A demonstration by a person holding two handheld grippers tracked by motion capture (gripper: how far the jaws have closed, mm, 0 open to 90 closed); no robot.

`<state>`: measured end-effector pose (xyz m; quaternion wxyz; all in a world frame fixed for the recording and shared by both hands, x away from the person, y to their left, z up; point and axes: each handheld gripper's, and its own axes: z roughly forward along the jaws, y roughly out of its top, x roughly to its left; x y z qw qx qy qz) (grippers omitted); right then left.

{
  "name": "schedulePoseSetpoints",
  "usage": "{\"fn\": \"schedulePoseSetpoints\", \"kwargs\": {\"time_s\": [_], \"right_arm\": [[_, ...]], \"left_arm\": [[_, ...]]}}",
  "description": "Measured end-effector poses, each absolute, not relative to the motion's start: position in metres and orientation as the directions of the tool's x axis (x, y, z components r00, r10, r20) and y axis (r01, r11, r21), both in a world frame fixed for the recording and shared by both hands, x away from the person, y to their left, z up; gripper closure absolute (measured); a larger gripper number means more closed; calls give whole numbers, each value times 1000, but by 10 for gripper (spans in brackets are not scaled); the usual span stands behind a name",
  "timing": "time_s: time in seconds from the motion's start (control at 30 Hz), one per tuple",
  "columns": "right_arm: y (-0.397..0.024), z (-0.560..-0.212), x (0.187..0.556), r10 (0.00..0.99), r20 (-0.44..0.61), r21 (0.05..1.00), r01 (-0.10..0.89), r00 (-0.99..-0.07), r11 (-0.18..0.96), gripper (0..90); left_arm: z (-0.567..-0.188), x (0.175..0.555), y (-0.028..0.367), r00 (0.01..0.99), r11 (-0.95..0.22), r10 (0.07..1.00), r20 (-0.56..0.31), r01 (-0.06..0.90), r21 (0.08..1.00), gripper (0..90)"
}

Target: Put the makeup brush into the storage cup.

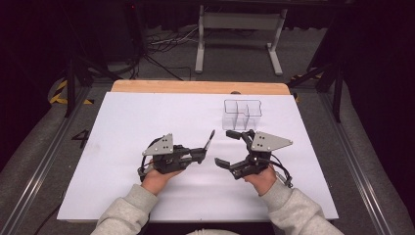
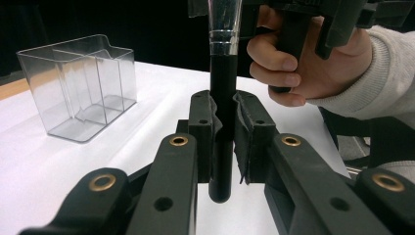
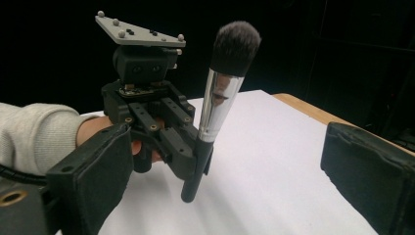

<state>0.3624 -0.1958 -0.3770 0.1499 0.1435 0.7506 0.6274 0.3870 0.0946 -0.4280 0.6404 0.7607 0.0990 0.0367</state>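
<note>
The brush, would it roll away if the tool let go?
Probably: the brush has a round, smooth handle, so it would likely tip and roll. It looks stiff and light, though its bristles seem soft. The left tool clamps it upright.

The person wore a light grey sweatshirt with ribbed cuffs on both sleeves point(image 1: 128, 209). The left gripper point(image 1: 201, 155) and right gripper point(image 1: 234, 149) were matt black, each topped by a grey three-cornered plate point(image 1: 161, 145) carrying small pale studs. Brass-coloured bushings point(image 2: 178, 141) sat in the linkage arms. The fingers point(image 3: 368, 166) bore thick black pads. A black corrugated cable point(image 1: 282, 171) trailed from the right gripper.
</note>
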Motion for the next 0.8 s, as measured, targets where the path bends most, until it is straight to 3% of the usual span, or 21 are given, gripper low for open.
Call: {"fn": "schedulePoseSetpoints", "kwargs": {"time_s": [0.23,0.4,0.43,0.8], "right_arm": [[-185,-377,366,385,-23,984,47,-923,171,144],[-179,-378,366,389,-24,984,46,-921,170,371],[-179,-378,366,389,-24,984,46,-921,170,371],[-173,-383,370,382,37,979,110,-923,173,717]], "left_arm": [[-428,387,94,979,-163,194,-65,97,982,793],[-429,386,93,979,-165,194,-66,99,981,793],[-429,386,93,979,-165,194,-66,99,981,793],[-429,386,91,981,-179,186,-56,90,980,793]]}}
